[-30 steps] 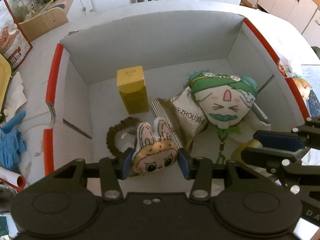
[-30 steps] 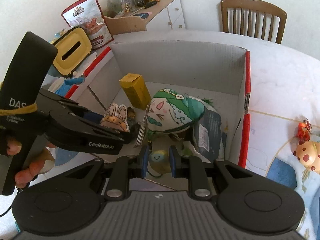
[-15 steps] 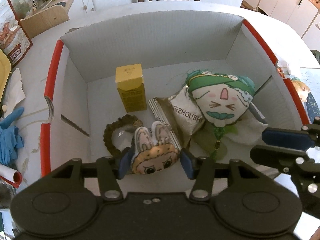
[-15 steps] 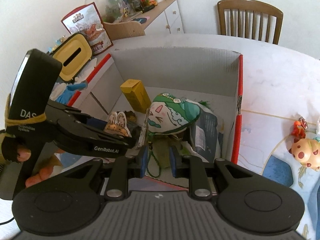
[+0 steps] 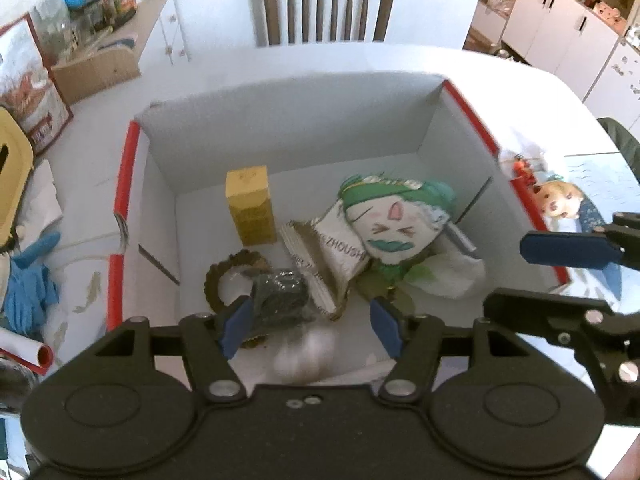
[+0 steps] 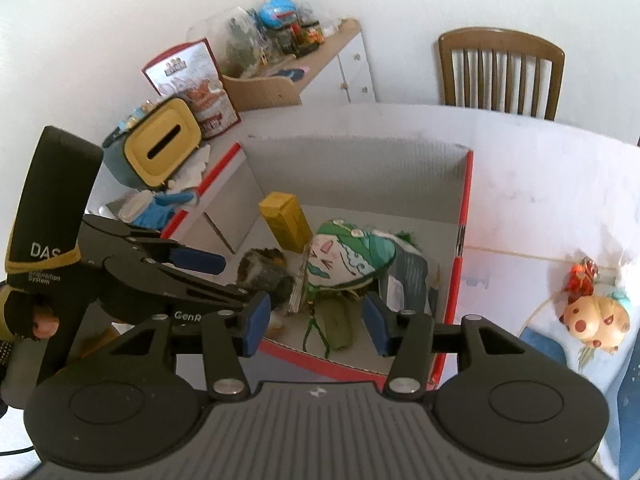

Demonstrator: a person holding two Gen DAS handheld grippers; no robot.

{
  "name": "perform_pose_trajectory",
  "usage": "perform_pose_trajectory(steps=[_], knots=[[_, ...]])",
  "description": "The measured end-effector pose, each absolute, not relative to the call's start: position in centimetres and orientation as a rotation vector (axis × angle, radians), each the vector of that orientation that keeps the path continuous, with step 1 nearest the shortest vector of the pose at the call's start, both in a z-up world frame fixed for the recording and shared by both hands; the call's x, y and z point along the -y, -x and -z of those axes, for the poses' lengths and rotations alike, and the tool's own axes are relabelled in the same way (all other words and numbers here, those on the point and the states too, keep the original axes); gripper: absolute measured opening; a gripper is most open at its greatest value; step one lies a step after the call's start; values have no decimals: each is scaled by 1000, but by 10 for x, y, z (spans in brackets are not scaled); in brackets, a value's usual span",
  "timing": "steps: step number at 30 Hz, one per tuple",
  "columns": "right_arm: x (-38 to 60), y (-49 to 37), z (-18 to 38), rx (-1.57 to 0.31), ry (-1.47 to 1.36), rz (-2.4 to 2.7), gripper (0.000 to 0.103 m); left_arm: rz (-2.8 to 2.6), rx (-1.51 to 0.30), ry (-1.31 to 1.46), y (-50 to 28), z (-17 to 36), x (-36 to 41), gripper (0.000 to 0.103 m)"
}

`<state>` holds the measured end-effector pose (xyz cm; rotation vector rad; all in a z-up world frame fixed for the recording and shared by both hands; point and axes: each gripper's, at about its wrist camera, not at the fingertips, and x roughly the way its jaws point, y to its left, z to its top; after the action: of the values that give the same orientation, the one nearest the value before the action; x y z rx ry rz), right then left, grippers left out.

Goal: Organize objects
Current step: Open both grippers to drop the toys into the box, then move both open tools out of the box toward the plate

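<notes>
A white cardboard box with red rims (image 5: 124, 184) (image 6: 464, 216) holds a yellow carton (image 5: 251, 210) (image 6: 286, 222), a green-hatted plush face (image 5: 394, 220) (image 6: 348, 256), a silver snack packet (image 5: 340, 256) and a brown ring (image 5: 224, 280). My left gripper (image 5: 310, 330) (image 6: 236, 278) is open over the box's near left part. Just below its fingers, a blurred bunny plush (image 5: 280, 304) (image 6: 262, 272) is loose inside the box. My right gripper (image 6: 316, 320) (image 5: 508, 276) is open above the near right corner with nothing in it. A small green item (image 6: 338, 326) lies on the box floor beneath it.
An orange spotted toy (image 6: 596, 316) lies on a blue mat right of the box. A blue glove (image 5: 28, 288), a yellow-lidded container (image 6: 166, 146) and a snack bag (image 6: 196, 84) lie to the left. A wooden chair (image 5: 326, 4) stands behind the white table.
My left gripper opened and the bunny plush dropped from it into the box. My right gripper let go of the small green item, pulled back and opened wide.
</notes>
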<state>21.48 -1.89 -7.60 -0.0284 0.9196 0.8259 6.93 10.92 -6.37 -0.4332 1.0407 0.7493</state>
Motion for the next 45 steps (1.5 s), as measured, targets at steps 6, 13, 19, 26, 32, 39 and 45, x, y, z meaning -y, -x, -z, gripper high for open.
perform_pose_trajectory(steps=[6,13,19,26,32,39,45], knots=[[31,-209,58,-871,20,-838,56,-749,-962,383,-71,39,-92,71],[51,-201,43,-823,6,-839,64,-750,-890,364,-70,16,-75,78],[72,-195,33,-788,1,-839,72,-747,-855,335,-77,7,-59,82],[101,-194,30,-768,10,-826,79,-733,-827,318,-91,3,-37,87],[129,-201,30,-758,11,-808,80,-737,-802,312,-107,1,-21,95],[169,-218,31,-741,-11,-773,83,-723,-780,291,-134,-1,0,102],[201,-232,34,-734,-23,-756,87,-709,-770,279,-164,5,18,102]])
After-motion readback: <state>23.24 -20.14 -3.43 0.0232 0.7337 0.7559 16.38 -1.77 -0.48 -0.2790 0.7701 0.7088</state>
